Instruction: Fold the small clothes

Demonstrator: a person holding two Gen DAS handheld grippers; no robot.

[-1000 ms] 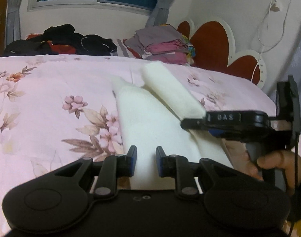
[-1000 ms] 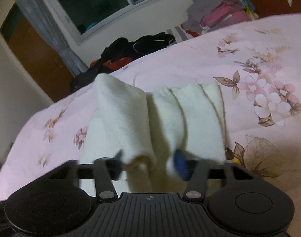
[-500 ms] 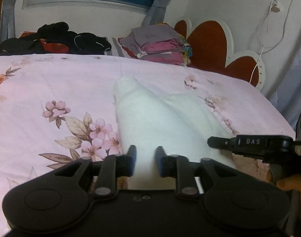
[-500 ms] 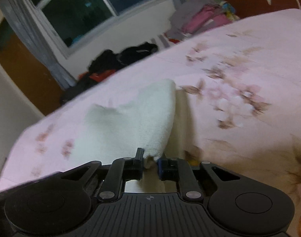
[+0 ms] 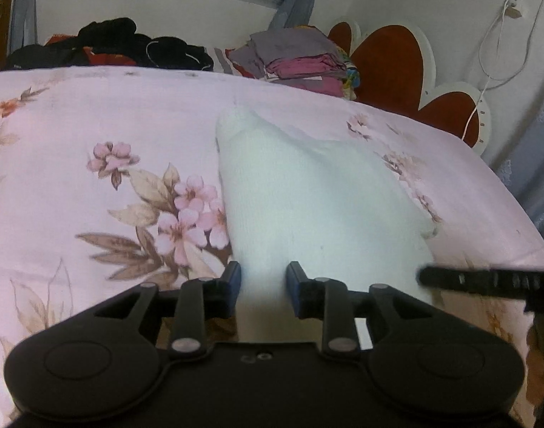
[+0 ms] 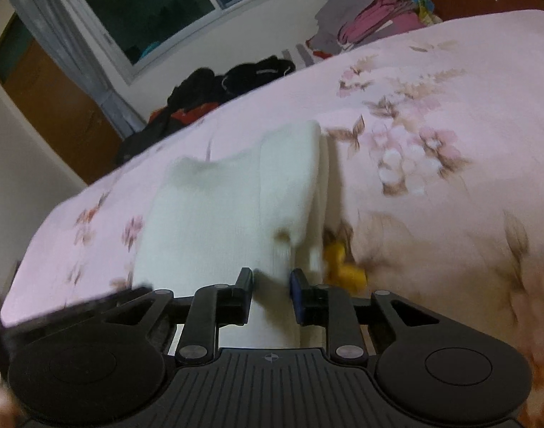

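Note:
A small white knit garment point(image 5: 307, 192) lies folded lengthwise on the pink floral bedspread point(image 5: 93, 114). It also shows in the right wrist view point(image 6: 229, 207). My left gripper point(image 5: 263, 287) is open over the garment's near edge, with cloth between the jaws but not pinched. My right gripper point(image 6: 271, 290) is open a little at the garment's near right corner, with the cloth lying between its jaws. The right gripper's fingers point(image 5: 486, 280) show as a dark bar at the right of the left wrist view.
A stack of folded clothes point(image 5: 300, 60) and a heap of dark clothes point(image 5: 111, 46) lie at the bed's far side under the window. A red and white headboard point(image 5: 396, 67) stands at the right. A small yellow object point(image 6: 343, 267) lies next to the garment.
The right gripper carried the raised white flap over and down onto the garment, then opened and let go. The left gripper stayed open at the near edge.

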